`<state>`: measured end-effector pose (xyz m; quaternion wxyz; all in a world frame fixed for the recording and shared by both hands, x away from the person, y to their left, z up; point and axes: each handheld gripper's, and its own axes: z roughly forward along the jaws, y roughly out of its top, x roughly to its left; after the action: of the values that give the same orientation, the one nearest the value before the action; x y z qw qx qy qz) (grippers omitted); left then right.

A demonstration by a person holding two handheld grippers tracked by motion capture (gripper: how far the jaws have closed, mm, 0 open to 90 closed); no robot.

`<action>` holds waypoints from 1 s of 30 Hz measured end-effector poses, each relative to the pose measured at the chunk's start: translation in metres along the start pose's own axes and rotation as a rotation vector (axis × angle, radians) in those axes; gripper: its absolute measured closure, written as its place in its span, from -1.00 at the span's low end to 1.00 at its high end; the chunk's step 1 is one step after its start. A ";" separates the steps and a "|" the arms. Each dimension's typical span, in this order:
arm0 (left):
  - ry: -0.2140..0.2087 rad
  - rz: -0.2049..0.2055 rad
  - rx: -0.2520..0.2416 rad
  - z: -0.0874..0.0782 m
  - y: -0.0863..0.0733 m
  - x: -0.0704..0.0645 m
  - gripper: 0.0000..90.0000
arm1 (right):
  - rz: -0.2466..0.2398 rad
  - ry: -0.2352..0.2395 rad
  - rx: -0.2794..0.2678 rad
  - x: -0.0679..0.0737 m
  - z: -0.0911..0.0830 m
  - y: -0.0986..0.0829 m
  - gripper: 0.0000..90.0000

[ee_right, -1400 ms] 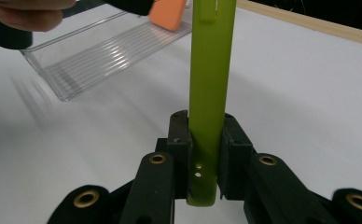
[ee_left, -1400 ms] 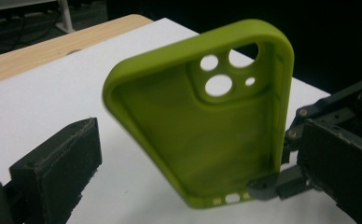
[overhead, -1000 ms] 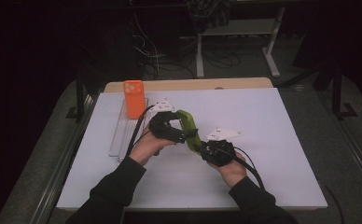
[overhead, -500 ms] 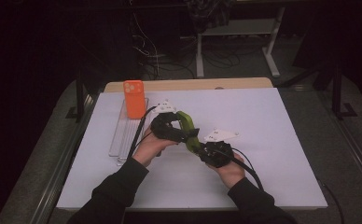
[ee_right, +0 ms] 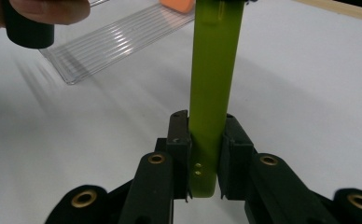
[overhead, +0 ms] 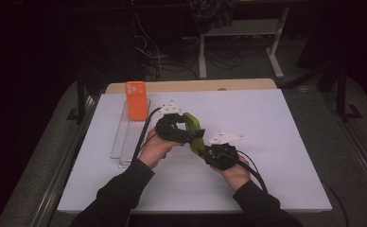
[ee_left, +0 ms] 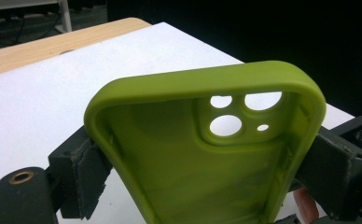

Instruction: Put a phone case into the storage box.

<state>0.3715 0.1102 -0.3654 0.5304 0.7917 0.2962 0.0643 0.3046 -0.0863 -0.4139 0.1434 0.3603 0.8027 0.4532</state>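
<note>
A green phone case is held above the white table between both grippers. My left gripper is shut on it across its width. In the left gripper view the case shows its hollow inner side and camera holes, with a pad pressed on each long edge. My right gripper is shut on the case's other end. In the right gripper view the case stands edge-on, rising from my right gripper.
An orange phone case stands upright at the far end of a clear ribbed rack on the table's left. The rack lies beyond the green case, near the left hand. White table surface spreads to the right.
Both hands and the green case have hardly shifted, and both grips hold.
</note>
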 end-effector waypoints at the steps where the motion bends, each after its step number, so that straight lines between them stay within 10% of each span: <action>1: 0.003 0.018 -0.001 -0.001 0.001 0.000 -0.71 | 0.001 0.003 -0.001 0.000 0.000 0.000 0.60; 22: 0.069 0.072 -0.003 -0.023 0.021 0.011 -0.70 | -0.003 0.000 0.086 -0.037 -0.025 -0.016 -0.97; 30: 0.112 0.084 -0.026 -0.041 0.040 0.021 -0.70 | -0.034 0.012 0.107 -0.046 -0.041 -0.035 -1.00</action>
<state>0.3880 0.1439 -0.3178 0.5199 0.7916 0.2913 0.1346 0.2979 -0.1562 -0.4251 0.1267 0.3511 0.8325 0.4093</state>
